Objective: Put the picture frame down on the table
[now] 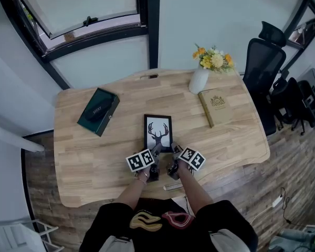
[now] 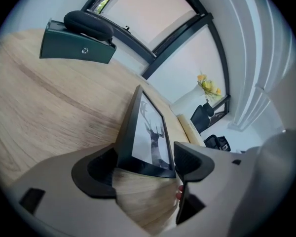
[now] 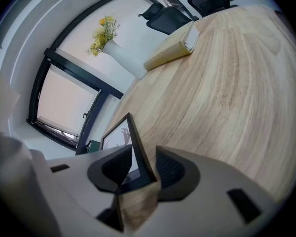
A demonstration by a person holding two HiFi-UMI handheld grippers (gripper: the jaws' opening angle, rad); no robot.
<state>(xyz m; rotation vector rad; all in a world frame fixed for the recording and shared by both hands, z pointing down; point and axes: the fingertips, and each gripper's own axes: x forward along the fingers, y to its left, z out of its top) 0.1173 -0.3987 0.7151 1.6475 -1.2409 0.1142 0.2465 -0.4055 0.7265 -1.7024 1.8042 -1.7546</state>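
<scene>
The picture frame (image 1: 158,132) is black with a deer print and sits at the middle of the wooden table (image 1: 94,161), near the front edge. My left gripper (image 1: 155,154) holds its lower left corner and my right gripper (image 1: 174,151) its lower right corner. In the left gripper view the picture frame (image 2: 150,132) stands tilted up off the wood, its lower edge filling the gap of the left gripper (image 2: 143,162). In the right gripper view the picture frame (image 3: 119,137) is seen edge-on, clamped in the right gripper (image 3: 140,167).
A dark green box (image 1: 98,111) lies at the table's left. A white vase of flowers (image 1: 199,79) and a tan book (image 1: 214,105) sit at the back right. A black office chair (image 1: 262,67) stands beyond the right edge.
</scene>
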